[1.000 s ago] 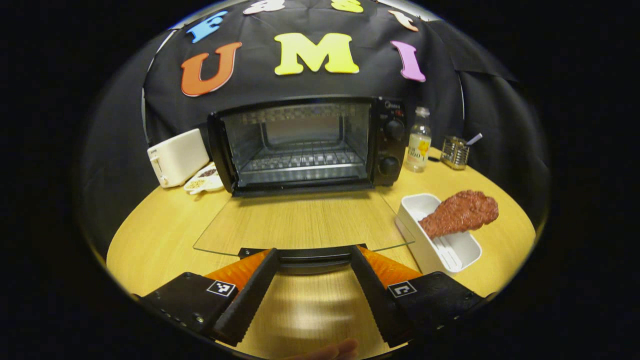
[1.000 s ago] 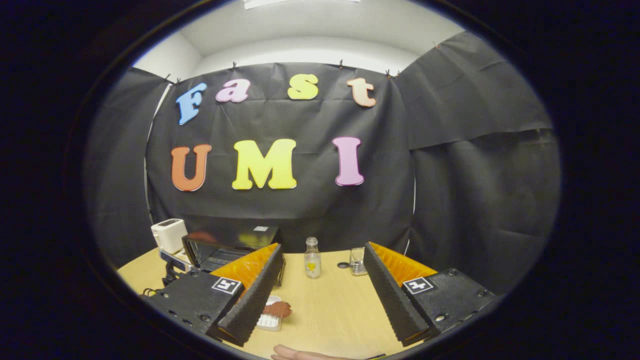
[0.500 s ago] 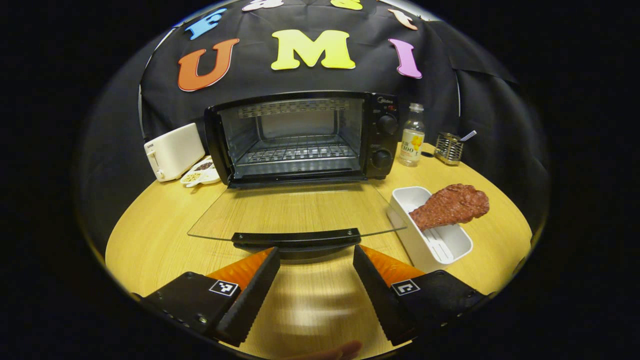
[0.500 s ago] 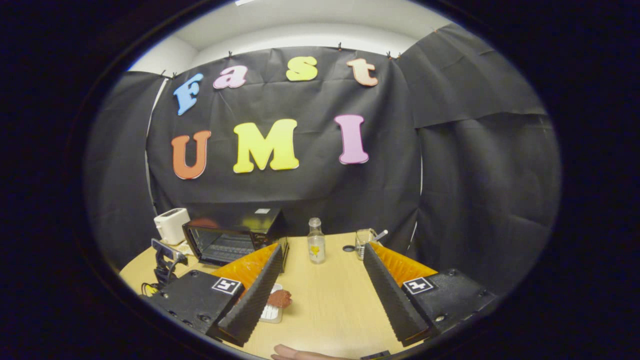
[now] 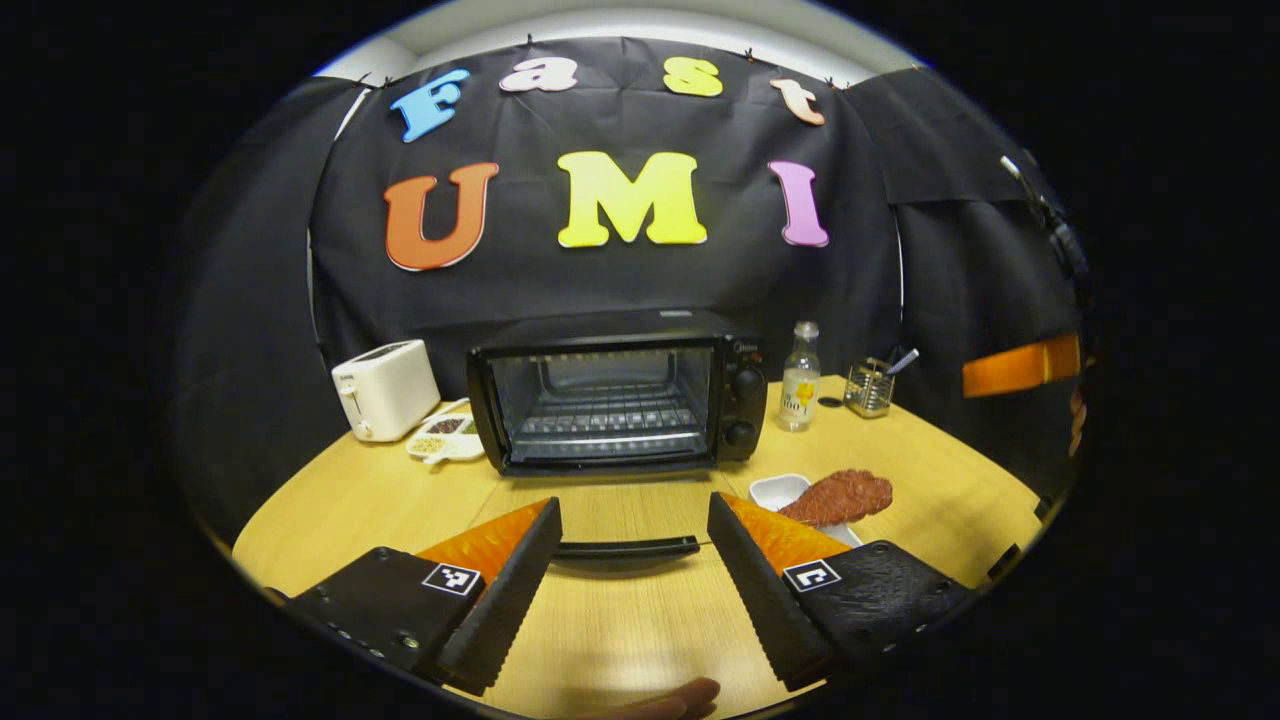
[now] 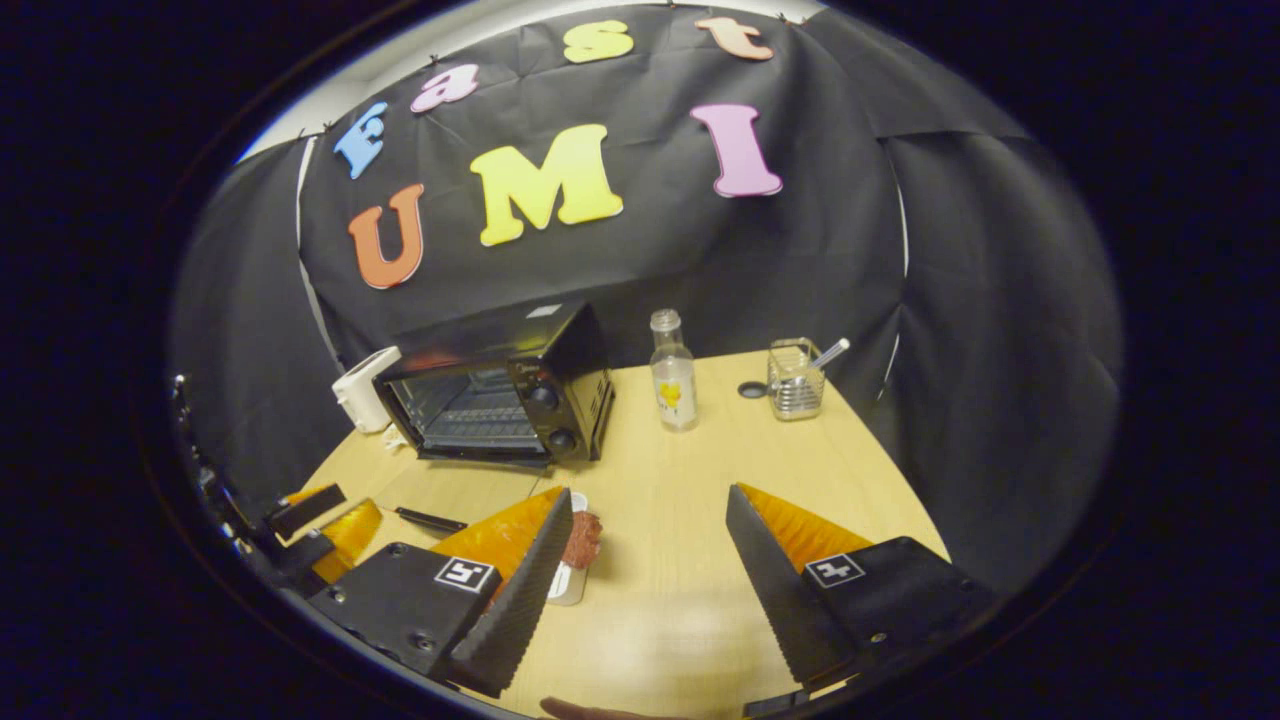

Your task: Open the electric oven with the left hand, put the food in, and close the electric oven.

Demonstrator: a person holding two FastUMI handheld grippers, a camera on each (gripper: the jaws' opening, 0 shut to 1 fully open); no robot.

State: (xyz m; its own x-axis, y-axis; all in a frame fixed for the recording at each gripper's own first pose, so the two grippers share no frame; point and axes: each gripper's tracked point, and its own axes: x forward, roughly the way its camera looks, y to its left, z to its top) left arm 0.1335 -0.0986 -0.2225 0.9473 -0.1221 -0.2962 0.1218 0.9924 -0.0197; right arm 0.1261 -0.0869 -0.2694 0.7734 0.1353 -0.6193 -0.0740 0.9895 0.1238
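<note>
Left gripper [image 5: 630, 560] we log as spread wide, nothing held, above the wooden bench [image 5: 330, 500]; right gripper [image 6: 645, 570] likewise wide and empty. We count one door handle [image 5: 625, 548], a curved bar, just past the left gripper. One white tray [image 5: 775, 490] carries one rough, reddish food piece [image 5: 840, 497]. Beyond: one boxy electric oven [image 5: 620, 400], door down flat, wire rack inside; one toaster [image 5: 385, 388]; one bottle [image 5: 800, 378].

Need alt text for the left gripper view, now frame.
An open left gripper hovers over a wooden table, just short of the handle of an electric oven whose door lies folded down. A piece of brown food rests on a white tray to the right.
</note>
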